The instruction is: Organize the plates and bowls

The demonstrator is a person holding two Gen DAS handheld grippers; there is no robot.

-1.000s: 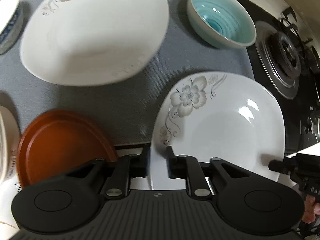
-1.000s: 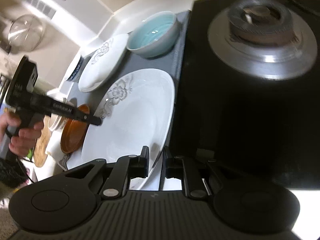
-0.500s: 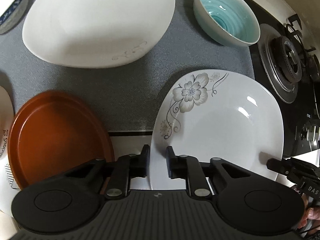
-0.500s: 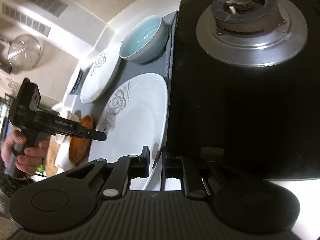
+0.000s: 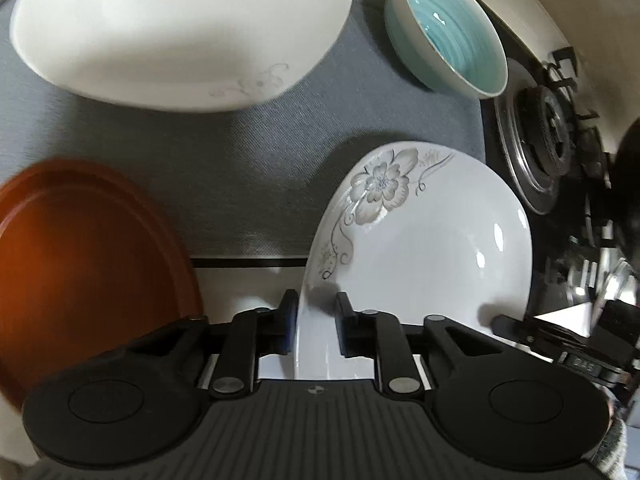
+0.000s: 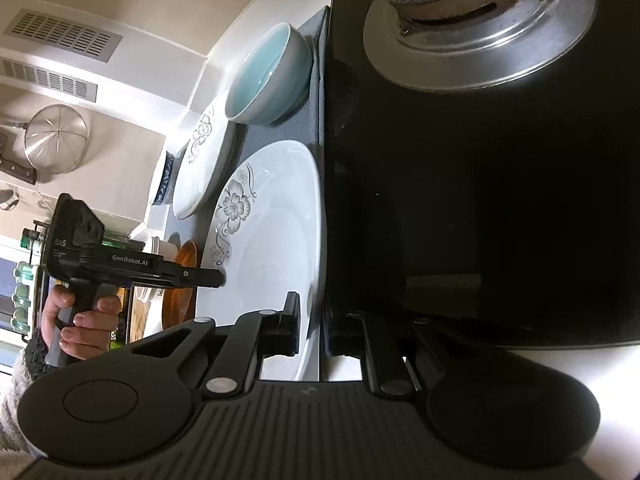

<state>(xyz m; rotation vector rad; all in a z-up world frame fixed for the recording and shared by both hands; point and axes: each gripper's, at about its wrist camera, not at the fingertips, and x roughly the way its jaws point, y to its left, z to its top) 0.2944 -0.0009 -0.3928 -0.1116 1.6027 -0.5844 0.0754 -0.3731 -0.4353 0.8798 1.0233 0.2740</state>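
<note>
A white square plate with a grey flower hangs tilted over the front of the grey mat, held by two edges. My left gripper has the plate's near-left rim between its fingers. Its jaws are opening slightly, but the pads still touch the rim. My right gripper is shut on the opposite rim of the same plate, beside the black hob. Each view also shows the other gripper: the left gripper in a hand, and the right gripper at the plate's far edge.
A second flowered white plate lies at the back of the mat, with a teal bowl to its right. A brown plate lies front left. The gas burner and black hob are on the right. A blue-patterned bowl sits behind.
Both grippers have sunk toward the counter with the flowered plate between them. The brown plate and the mat look larger in the left view. The right view has rolled and now sees the plate more edge-on.
</note>
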